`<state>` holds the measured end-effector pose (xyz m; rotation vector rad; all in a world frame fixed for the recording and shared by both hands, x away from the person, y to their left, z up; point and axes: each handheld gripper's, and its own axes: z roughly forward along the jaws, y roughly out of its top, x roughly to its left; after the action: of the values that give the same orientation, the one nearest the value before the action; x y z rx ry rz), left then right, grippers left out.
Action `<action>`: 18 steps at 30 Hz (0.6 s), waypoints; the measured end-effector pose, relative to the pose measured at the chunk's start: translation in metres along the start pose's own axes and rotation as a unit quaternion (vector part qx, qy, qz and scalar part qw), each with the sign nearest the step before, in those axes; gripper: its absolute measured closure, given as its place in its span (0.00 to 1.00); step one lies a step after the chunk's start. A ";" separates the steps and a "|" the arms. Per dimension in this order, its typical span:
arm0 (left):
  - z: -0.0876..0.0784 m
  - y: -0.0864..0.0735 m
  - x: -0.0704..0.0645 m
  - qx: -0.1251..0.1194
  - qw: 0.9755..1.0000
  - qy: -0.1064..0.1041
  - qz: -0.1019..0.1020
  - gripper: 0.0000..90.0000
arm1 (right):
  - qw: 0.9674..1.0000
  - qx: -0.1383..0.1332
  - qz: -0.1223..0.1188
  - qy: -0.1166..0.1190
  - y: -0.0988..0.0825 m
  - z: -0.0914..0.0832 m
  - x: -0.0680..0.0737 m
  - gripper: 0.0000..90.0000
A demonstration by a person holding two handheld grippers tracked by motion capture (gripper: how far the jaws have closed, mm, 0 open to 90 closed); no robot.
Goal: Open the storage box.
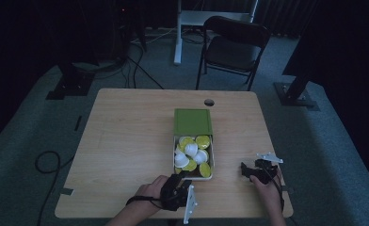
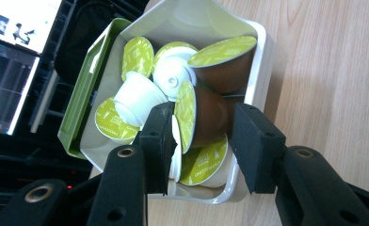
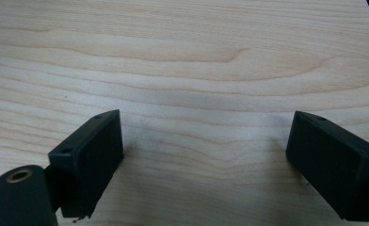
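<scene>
1. Reaching in from the bottom edge of the high view, the left hand (image 1: pixel 160 188) holds the left tool (image 1: pixel 185 175) at the near end of the tray (image 1: pixel 212 162), with the forearm angled up and to the right.
2. The grey plate of that tool hangs toward the near table edge, and its jaws point at the tray's near wall.
3. In the left gripper view, the left tool (image 2: pixel 199 141) has a brown pod (image 2: pixel 210 115) between its jaws, lying on its side with the green lid facing the left jaw.
4. The left jaw lies against the lid's rim; whether the right jaw touches the pod's base, I cannot tell. The jaws stand only partly spread.
5. That pod sits above the tray's near end, over other pods (image 2: pixel 140 92), white and green-lidded, heaped in the tray.
6. A green lid (image 1: pixel 193 121) lies just beyond the tray, touching its far end.
7. The right hand (image 1: pixel 268 188) rests at the right of the table (image 1: pixel 126 136), well apart from the tray, wrist straight, with the right tool (image 1: pixel 251 170) pointing left and slightly away.
8. In the right gripper view, the right tool (image 3: pixel 206 160) is spread wide over bare wood, with nothing between the jaws.
</scene>
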<state>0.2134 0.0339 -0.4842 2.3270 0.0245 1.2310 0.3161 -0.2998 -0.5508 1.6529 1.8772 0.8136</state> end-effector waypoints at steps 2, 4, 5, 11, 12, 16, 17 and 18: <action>-0.001 0.000 0.005 -0.003 1.000 -0.004 -0.010 0.66 | 1.000 0.000 0.000 0.000 0.000 0.000 0.000 0.12; -0.002 -0.001 0.012 -0.010 0.999 -0.012 -0.035 0.66 | 1.000 0.000 0.000 0.000 0.000 0.000 0.000 0.12; -0.003 -0.001 0.014 -0.010 0.999 -0.011 -0.040 0.66 | 1.000 0.000 0.000 0.000 0.000 0.000 0.000 0.12; -0.006 -0.005 0.027 -0.016 0.998 -0.013 -0.065 0.66 | 1.000 0.000 0.000 0.000 0.000 0.000 0.000 0.12; -0.006 -0.006 0.029 -0.018 0.997 -0.013 -0.070 0.66 | 1.000 0.000 0.000 0.000 0.000 0.000 0.000 0.12; -0.009 -0.009 0.038 -0.026 0.995 -0.019 -0.089 0.66 | 1.000 0.000 0.000 0.000 0.000 0.000 0.000 0.12; -0.010 -0.010 0.040 -0.028 0.995 -0.019 -0.095 0.66 | 1.000 0.000 0.000 0.000 0.000 0.000 0.000 0.12; -0.011 -0.011 0.043 -0.030 0.994 -0.021 -0.100 0.66 | 1.000 0.000 0.000 0.000 0.000 0.000 0.000 0.12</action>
<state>0.2326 0.0581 -0.4512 2.2363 0.1998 1.0699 0.3161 -0.2998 -0.5509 1.6529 1.8770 0.8139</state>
